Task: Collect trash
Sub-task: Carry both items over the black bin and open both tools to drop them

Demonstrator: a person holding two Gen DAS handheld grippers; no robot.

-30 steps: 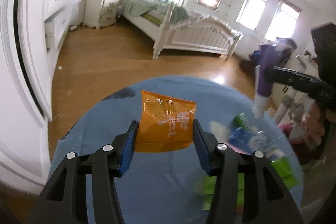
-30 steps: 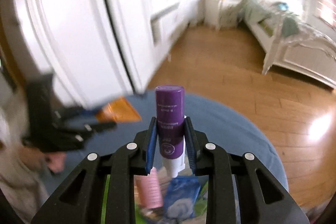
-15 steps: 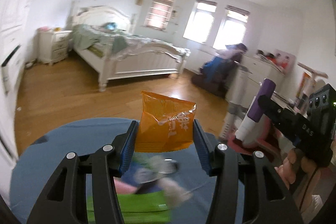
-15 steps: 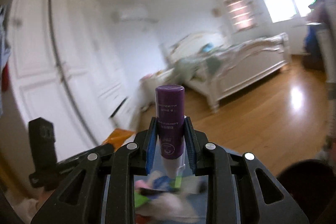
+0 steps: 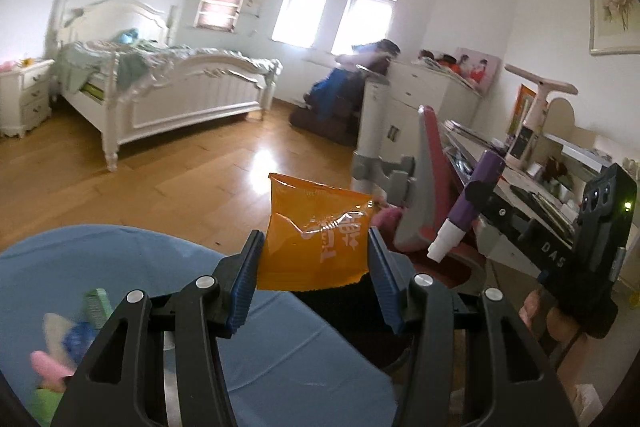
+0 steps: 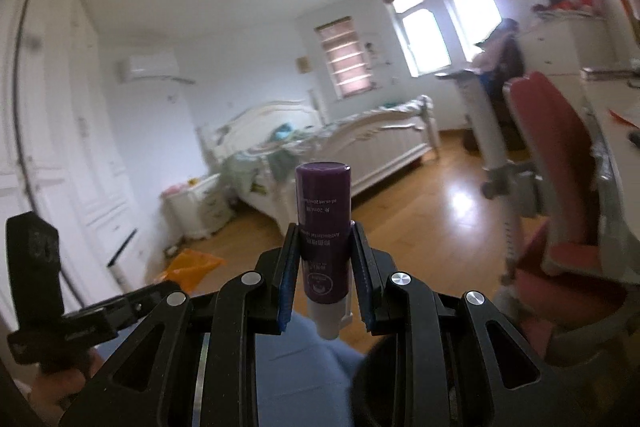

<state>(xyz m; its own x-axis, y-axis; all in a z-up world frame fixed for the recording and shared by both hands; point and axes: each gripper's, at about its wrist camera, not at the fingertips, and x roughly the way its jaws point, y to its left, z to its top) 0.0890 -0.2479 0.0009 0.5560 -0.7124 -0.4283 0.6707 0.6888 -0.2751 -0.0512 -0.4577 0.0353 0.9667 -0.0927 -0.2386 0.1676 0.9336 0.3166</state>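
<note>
My left gripper [image 5: 316, 259] is shut on an orange snack packet [image 5: 318, 235], held upright in the air past the edge of the round blue table [image 5: 168, 267]. My right gripper [image 6: 322, 251] is shut on a purple tube with a white cap [image 6: 323, 227], cap end toward the camera. In the left wrist view the right gripper [image 5: 474, 199] shows at the right with the purple tube [image 5: 476, 195] slanting in it. In the right wrist view the orange packet [image 6: 192, 263] shows at lower left in the left gripper [image 6: 160, 287]. A dark round opening [image 5: 360, 323] lies just below the packet.
Several bits of litter [image 5: 68, 335] lie blurred on the blue table at lower left. A pink and grey chair [image 5: 424, 187] and a cluttered desk [image 5: 532, 163] stand to the right. A white bed [image 5: 168, 91] and nightstand [image 5: 24, 95] stand across the wooden floor [image 5: 160, 179].
Both grippers have swung right, away from the wardrobe and table toward the chair and desk. Each keeps its hold, the packet in the left and the tube in the right.
</note>
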